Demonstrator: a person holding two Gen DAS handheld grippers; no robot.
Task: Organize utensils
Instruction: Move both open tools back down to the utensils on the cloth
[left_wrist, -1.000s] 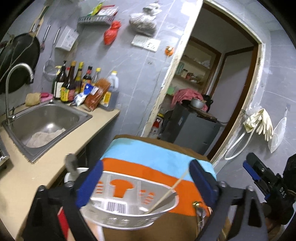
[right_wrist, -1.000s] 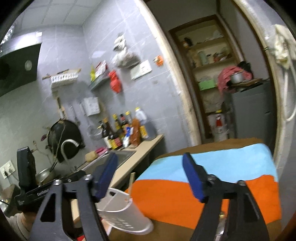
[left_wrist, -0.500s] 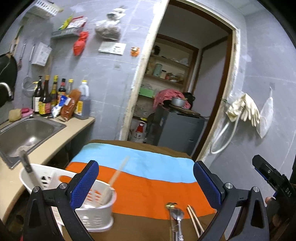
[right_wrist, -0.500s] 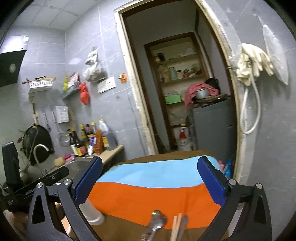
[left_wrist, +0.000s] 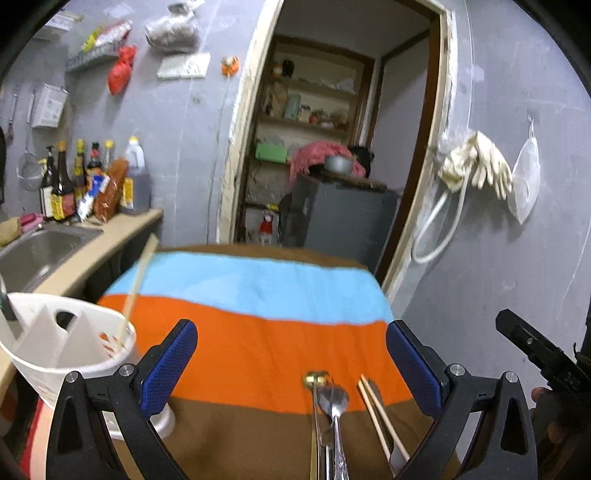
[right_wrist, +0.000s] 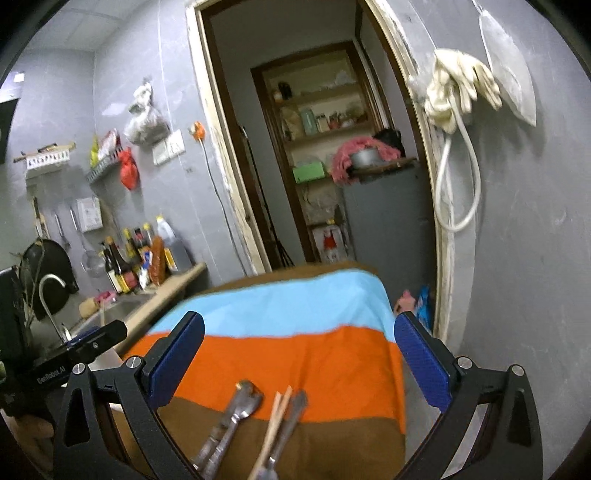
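A white plastic utensil holder (left_wrist: 70, 343) stands at the table's left edge with a chopstick (left_wrist: 138, 284) leaning in it. Metal spoons (left_wrist: 332, 406) and a pair of chopsticks (left_wrist: 380, 413) lie on the striped cloth (left_wrist: 258, 332) near the front. My left gripper (left_wrist: 291, 362) is open and empty above the cloth, right of the holder. My right gripper (right_wrist: 299, 354) is open and empty above the same spoons (right_wrist: 236, 410) and chopsticks (right_wrist: 277, 417). The right gripper's body shows at the left view's right edge (left_wrist: 539, 354).
A counter with a steel sink (left_wrist: 33, 251) and several sauce bottles (left_wrist: 74, 181) runs along the left. A doorway (left_wrist: 332, 147) with a grey cabinet (left_wrist: 336, 218) lies behind the table. Gloves and a hose (left_wrist: 472, 170) hang on the right wall.
Both grippers have swung right and tilted down toward the table. The holder, earlier between my left gripper's fingers, now stands free at the left; spoons and chopsticks have come into view.
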